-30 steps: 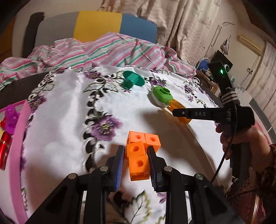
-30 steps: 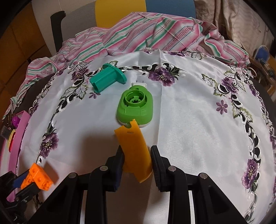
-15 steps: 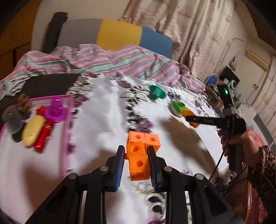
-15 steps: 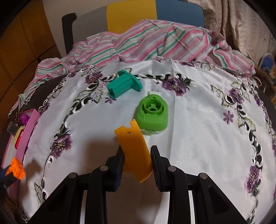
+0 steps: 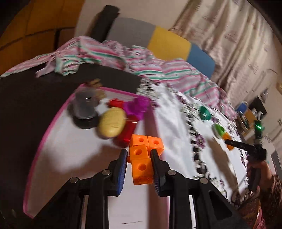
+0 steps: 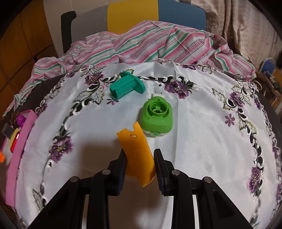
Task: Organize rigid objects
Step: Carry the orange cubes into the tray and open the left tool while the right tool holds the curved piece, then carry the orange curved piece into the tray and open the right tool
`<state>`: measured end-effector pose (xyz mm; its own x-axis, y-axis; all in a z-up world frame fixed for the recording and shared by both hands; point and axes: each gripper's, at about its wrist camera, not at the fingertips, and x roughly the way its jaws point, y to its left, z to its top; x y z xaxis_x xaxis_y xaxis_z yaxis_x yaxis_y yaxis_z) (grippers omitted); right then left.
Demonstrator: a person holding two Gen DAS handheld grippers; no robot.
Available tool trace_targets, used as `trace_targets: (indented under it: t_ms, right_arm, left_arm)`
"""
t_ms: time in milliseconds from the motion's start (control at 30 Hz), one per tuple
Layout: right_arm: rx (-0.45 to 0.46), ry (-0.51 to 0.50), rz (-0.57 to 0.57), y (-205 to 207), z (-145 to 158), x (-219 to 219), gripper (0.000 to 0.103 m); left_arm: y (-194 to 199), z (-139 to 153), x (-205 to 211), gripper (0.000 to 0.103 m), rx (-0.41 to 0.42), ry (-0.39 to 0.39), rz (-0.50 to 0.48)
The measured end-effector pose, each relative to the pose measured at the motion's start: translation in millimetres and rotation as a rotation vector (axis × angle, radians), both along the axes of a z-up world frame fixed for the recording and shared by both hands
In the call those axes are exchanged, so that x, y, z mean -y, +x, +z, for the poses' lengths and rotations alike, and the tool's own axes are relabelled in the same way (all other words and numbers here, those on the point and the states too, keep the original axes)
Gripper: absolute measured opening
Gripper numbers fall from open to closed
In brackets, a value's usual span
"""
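My left gripper is shut on an orange block cluster and holds it above the pink-rimmed white tray. The tray holds a yellow oval piece, a red piece, a purple piece and a grey cup. My right gripper is shut on a curved orange plastic piece above the white flowered cloth. A green round device and a teal flanged part lie on the cloth beyond it.
The tray's pink rim shows at the left edge of the right wrist view. A striped cloth is bunched at the table's far side before a chair. Dark table surface lies left of the tray.
My left gripper has swung left with the orange blocks, from over the flowered cloth to over the tray. My right gripper has lifted and drawn back a little with the orange piece.
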<state>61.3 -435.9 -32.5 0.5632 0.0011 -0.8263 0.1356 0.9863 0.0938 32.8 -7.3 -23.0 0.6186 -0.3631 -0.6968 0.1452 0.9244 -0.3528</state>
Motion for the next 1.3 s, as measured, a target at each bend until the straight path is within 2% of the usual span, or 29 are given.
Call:
trace_targets:
  t_ms: [200,333,533,767,833,900,933,1100,1300]
  right_arm:
    - [0.04,0.064,0.115,-4.4,18.6,-55.8,0.031]
    - [0.073,0.138,0.19,-9.6,33.2,-100.9,0.031]
    - [0.1,0.198,0.328,-20.6,48.3,-177.7,0.031]
    - [0.091,0.237,0.396,-26.0,48.9,-232.9,0.031]
    - [0.078,0.25,0.403,-25.0,45.3,-243.2,0.031]
    - [0.057,0.272,0.409,-23.2,40.2,-254.1,0.031]
    - [0.051,0.278,0.414,-23.1,38.5,-259.1,0.031]
    - [0.025,0.29,0.453,-22.1,29.9,-285.2,0.031]
    - [-0.008,0.284,0.483,-21.1,21.9,-310.2,0.031]
  left_arm:
    - [20.9,-16.1,-33.9,0.026,-0.081,-0.011,0.082]
    - [31.8,-23.0,-47.1,0.026,-0.1,0.01,0.113]
    - [52.2,-30.6,-65.7,0.026,-0.116,0.043,0.155]
    - [59.4,-35.2,-80.8,0.026,-0.146,0.047,0.197]
    - [56.8,-34.3,-81.5,0.03,-0.152,0.038,0.188]
    - [50.5,-30.0,-81.3,0.043,-0.139,0.015,0.185]
    - [44.7,-26.4,-81.3,0.045,-0.122,0.009,0.191]
    - [18.4,-16.5,-76.7,0.046,-0.077,0.008,0.175]
    - [-3.9,-21.2,-74.1,0.046,-0.099,0.017,0.136]
